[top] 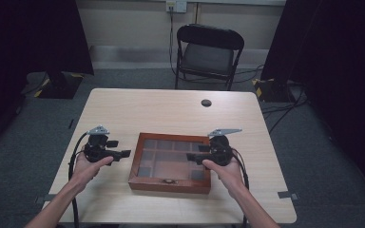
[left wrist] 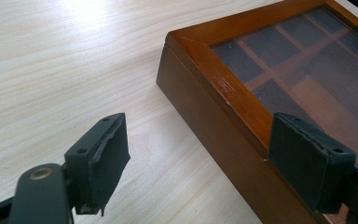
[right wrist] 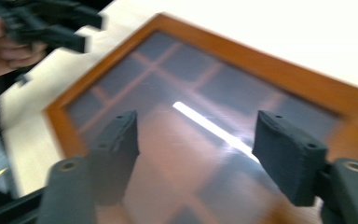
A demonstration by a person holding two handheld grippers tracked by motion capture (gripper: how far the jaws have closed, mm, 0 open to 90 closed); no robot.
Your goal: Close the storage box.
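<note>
Flanking the wooden box point(top: 170, 163), both grippers gape empty; right gripper point(top: 193, 158) hovers over its glass lid, left gripper point(top: 125, 153) beside its left edge.

text: none legible | labels: none | brands: none | numbers: none

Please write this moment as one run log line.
left gripper: open, beside wooden box | right gripper: open, above glass lid | lid: closed

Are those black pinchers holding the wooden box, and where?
No. Both are open and hold nothing. The left gripper is beside the wooden box; the right gripper hovers above its glass lid.
</note>
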